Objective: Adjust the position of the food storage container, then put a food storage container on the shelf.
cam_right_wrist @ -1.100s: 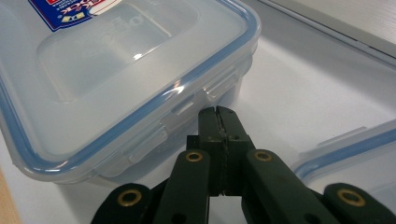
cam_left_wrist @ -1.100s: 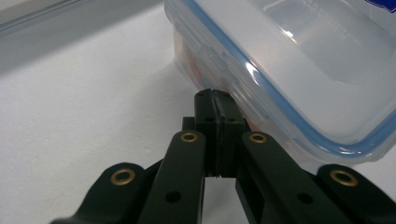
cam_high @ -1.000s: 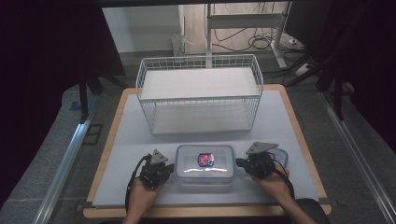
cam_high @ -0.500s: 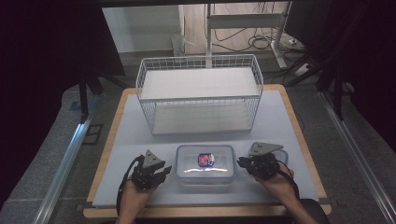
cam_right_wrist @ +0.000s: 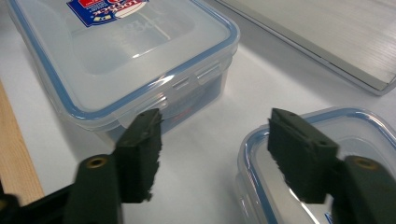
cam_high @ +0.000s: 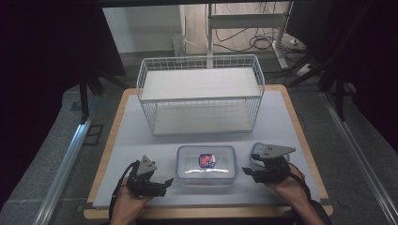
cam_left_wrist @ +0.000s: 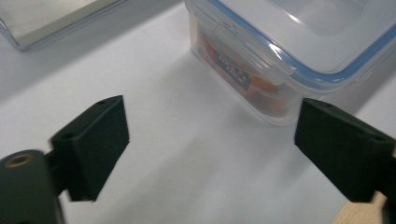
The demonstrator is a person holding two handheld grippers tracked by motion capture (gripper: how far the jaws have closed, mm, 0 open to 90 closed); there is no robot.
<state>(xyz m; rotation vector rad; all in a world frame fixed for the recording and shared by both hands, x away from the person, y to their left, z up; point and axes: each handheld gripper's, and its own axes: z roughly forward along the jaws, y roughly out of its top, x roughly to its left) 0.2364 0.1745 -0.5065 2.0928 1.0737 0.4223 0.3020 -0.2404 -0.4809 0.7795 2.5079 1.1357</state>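
A clear lidded container [cam_high: 206,164] with a blue seal and a red-and-blue label lies at the front middle of the white mat. My left gripper [cam_high: 165,183] is just to its left, pointing at its end, apart from it. In the left gripper view the jaws [cam_left_wrist: 210,140] stand wide over bare mat, with the container's side latch [cam_left_wrist: 261,60] ahead. My right gripper [cam_high: 246,172] is just off the container's right end. Its jaws [cam_right_wrist: 215,144] are open, with nothing between them and the container [cam_right_wrist: 121,56] ahead. Both pairs of jaws have just been opening.
A smaller lidded container [cam_high: 257,151] lies under the right gripper, also seen at lower right in the right gripper view [cam_right_wrist: 369,130]. A white wire basket [cam_high: 202,93] stands behind on the mat [cam_high: 281,122]. The wooden table edge [cam_high: 206,212] runs along the front.
Both grippers have drawn back from the container's two ends, outward and toward the front edge. Their jaws, shut before, now stand open.
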